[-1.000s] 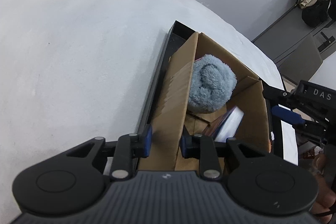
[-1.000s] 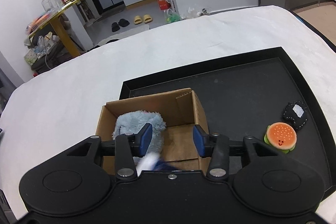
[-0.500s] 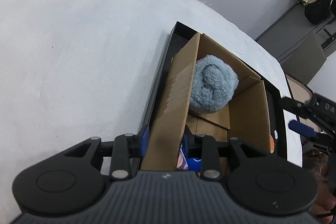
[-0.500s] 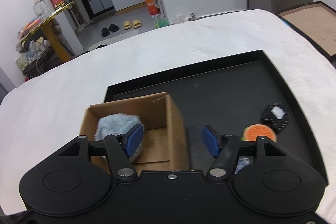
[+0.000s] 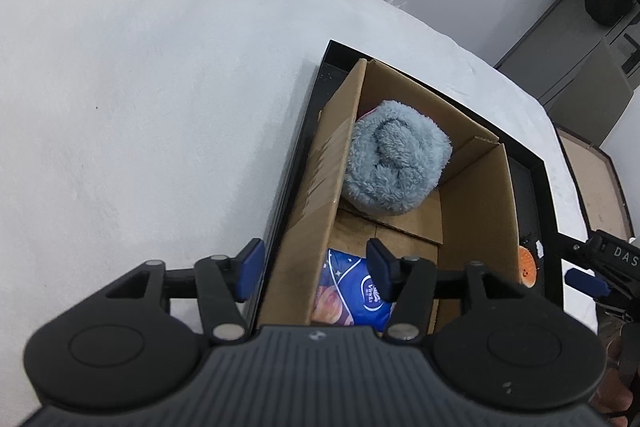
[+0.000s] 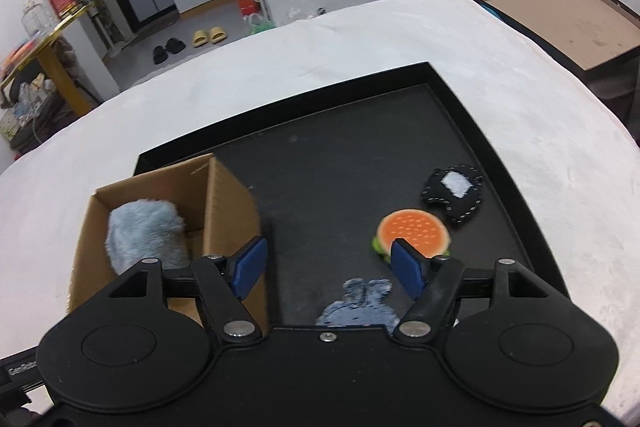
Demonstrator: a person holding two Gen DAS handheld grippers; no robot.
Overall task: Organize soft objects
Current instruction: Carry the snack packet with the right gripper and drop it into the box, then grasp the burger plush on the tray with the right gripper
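Observation:
A cardboard box point(image 5: 312, 195) point(image 6: 228, 203) stands at the left end of a black tray point(image 6: 472, 115). In it lie a rolled fluffy blue towel point(image 5: 394, 163) point(image 6: 144, 235) and a blue tissue pack point(image 5: 352, 295). My left gripper point(image 5: 314, 267) is open, its fingers straddling the box's left wall without gripping it. My right gripper point(image 6: 326, 263) is open and empty above the tray floor. A burger plush point(image 6: 412, 231), a black felt patch point(image 6: 454, 193) and a blue-grey fuzzy piece point(image 6: 360, 305) lie on the tray.
The tray sits on a white cloth-covered table point(image 5: 140, 87). The right gripper shows at the right edge of the left wrist view point(image 5: 600, 267). A brown-topped board point(image 6: 560, 15) lies beyond the table's right side. Room furniture stands behind.
My left gripper opened and let go of the box wall. My right gripper swung right, away from the box, over the tray floor towards the burger plush. The tissue pack now lies in the box.

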